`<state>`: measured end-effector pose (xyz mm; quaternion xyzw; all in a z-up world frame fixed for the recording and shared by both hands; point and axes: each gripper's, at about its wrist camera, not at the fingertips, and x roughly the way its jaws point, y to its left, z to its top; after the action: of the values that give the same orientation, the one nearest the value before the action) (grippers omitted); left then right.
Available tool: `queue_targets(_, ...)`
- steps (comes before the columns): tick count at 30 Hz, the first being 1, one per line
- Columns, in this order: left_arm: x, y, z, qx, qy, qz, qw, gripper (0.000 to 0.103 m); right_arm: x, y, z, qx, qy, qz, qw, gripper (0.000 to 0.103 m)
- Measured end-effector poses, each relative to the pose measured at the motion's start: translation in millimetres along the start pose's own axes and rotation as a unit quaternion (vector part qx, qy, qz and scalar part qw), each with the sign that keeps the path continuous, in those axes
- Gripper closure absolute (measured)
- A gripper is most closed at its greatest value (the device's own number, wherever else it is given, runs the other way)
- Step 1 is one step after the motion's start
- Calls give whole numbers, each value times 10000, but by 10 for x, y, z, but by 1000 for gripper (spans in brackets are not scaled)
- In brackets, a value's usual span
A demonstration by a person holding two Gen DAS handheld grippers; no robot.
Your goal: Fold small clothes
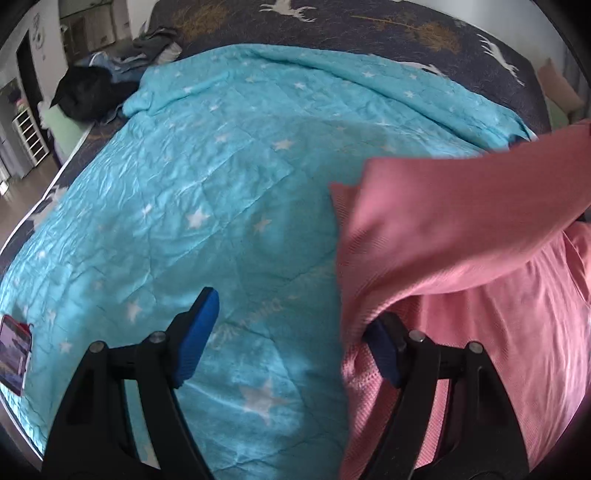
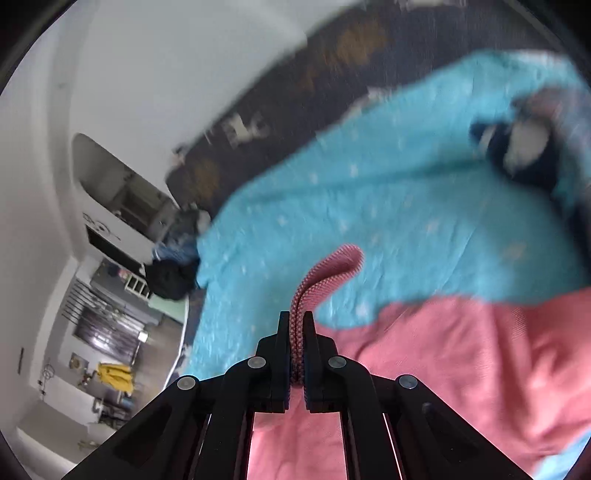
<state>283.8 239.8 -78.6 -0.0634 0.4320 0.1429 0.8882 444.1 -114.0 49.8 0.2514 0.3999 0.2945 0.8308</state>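
Right gripper (image 2: pixel 295 325) clamping pink garment (image 2: pixel 461 354)

The turquoise star-printed quilt (image 1: pixel 207 192) lies open leftward; the lifted pink knit garment (image 1: pixel 461 236) blocks the right side.

A turquoise star-print quilt (image 1: pixel 207 177) covered the dark deer-patterned bedspread (image 1: pixel 369 26), a phone (image 1: pixel 14 354) lay at its near-left edge, and dark clothes (image 1: pixel 88 92) were heaped at the bed's far-left corner.
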Motion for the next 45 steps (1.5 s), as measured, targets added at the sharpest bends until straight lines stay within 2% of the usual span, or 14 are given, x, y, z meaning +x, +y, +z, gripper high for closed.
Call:
queue_targets(4,-104,-88,-45,204,-272,24,9994,24,-255,-270,-152,-109,82,-558,9983,99)
queue_targets(7,-71,-121,-62,269,-200,-16,9994,24,-142,-665,-412,50,482,-1149,9922,99)
queue_targets(10,-51,-119,-113,277,-63,-159,9995,24,-20,-1003,-635,420,742,-1299,9878,99)
queue_targets(16,-91,-103,-201,491,-51,-116,9987,23,7,-1227,-786,521,826,-1331,9863,99)
queue_targets(23,-75,13,-197,33,-160,49,9999,19,-127,-939,-722,151,565,-1067,9926,99)
queue_targets(27,-125,-71,-235,298,-262,300,9988,19,-218,-735,-696,-177,382,-1045,9936,99)
queue_targets(29,-147,-104,-269,449,-321,415,9976,19,-164,-735,-733,-320,518,-1439,9877,97)
queue_targets(32,-155,-104,-301,494,-310,453,9973,19,-96,-930,-834,-249,769,-2356,9685,92)
queue_targets(36,-143,-58,-317,415,-292,323,9982,19,-377,-934,-730,-279,267,-2833,9582,85)
queue_targets(39,-138,-47,-310,284,-303,154,9990,19,-331,-474,-493,-870,140,-2437,9658,73)
queue_targets(40,-136,-57,-312,261,-314,79,9991,19,-205,-319,-439,-1057,351,-2245,9681,68)
queue_targets(41,-141,-68,-314,253,-336,-74,9991,19,17,-125,-393,-1263,778,-1911,9703,56)
queue_targets(42,-151,-91,-321,280,-355,-211,9988,19,193,9,-385,-1370,1080,-1619,9713,52)
queue_targets(45,-207,-164,-336,426,-430,-595,9964,19,920,439,-349,-1398,1778,-1082,9681,52)
